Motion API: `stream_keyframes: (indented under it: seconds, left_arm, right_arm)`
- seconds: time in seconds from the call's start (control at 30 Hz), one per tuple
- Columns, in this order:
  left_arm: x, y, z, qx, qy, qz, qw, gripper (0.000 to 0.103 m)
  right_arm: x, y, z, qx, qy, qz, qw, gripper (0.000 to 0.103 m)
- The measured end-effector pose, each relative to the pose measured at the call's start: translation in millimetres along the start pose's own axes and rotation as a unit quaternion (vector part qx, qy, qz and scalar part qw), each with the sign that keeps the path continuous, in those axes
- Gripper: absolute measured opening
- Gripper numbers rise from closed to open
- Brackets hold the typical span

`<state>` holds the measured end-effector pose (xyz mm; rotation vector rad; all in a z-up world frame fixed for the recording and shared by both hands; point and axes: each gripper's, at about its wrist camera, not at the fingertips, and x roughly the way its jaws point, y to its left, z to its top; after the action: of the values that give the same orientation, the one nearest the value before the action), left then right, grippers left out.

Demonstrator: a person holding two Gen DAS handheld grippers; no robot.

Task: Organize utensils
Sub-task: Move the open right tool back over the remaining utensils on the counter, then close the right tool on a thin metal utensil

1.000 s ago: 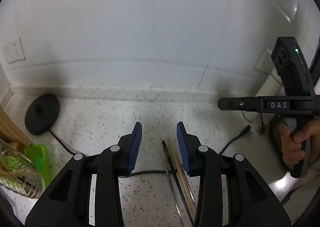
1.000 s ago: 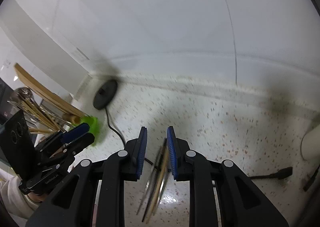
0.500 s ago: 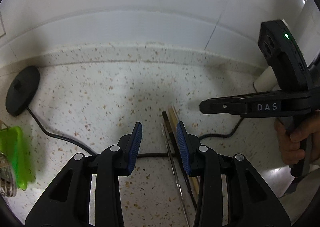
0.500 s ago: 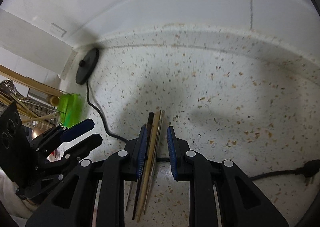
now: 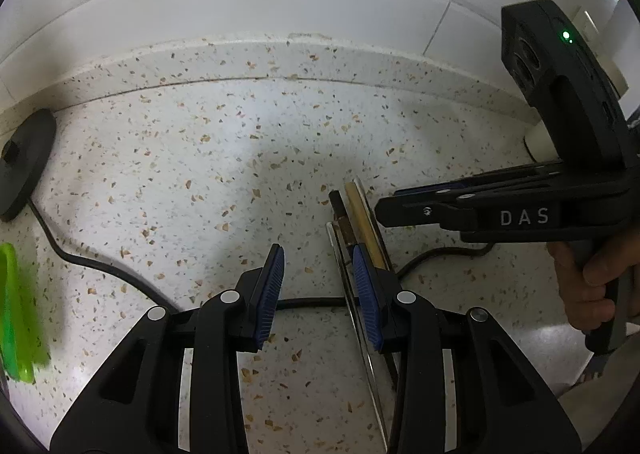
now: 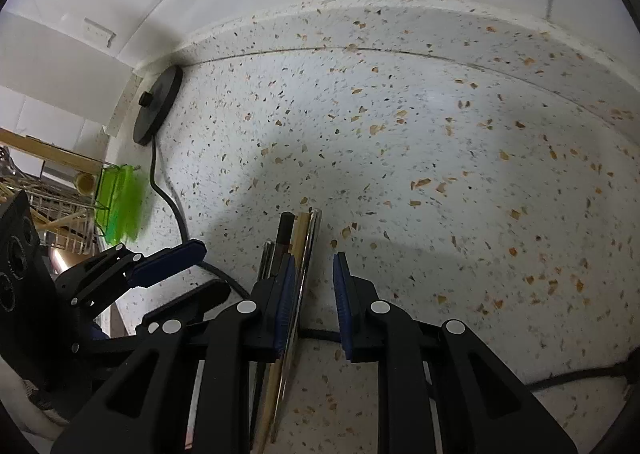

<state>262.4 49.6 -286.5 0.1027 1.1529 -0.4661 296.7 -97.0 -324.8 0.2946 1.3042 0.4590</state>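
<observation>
Right tongs [image 6: 312, 290] parted, straddling chopsticks [image 6: 298, 250] lying bundled on speckled surface [image 6: 400, 142], likely lining up pickup. Left tongs [image 5: 318, 286] wide, empty, alongside; rack [image 6: 60, 214] far left.

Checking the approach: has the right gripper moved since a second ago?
Yes. The right gripper has dropped toward the counter; the black disc sits higher in view.

— What do we see ahead of our right gripper [image 6: 314, 290]?
— Its jaws stand apart over the speckled counter [image 6: 400, 134], and a bundle of chopsticks [image 6: 298, 254] lies against the left pad.
— And to the left?
— The left gripper [image 6: 176, 270], also parted, near a green rack [image 6: 120, 202] and black cable [image 6: 168, 198].
</observation>
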Motion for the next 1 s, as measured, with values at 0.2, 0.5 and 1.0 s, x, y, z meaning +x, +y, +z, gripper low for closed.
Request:
stream_keyframes:
  seconds: [0.2, 0.5, 1.0]
  left_arm:
    - [7, -1, 1, 0.006, 0.009, 0.0, 0.9999, 0.035]
    - [16, -3, 6, 0.008, 0.018, -0.004, 0.9998, 0.035]
    - [33, 2, 10, -0.017, 0.052, -0.007, 0.9985, 0.023]
  right_arm:
    - [11, 1, 3, -0.002, 0.007, -0.005, 1.0, 0.016]
    - [18, 2, 7, -0.001, 0.014, -0.004, 1.0, 0.009]
    - [21, 9, 10, 0.003, 0.021, -0.014, 1.0, 0.005]
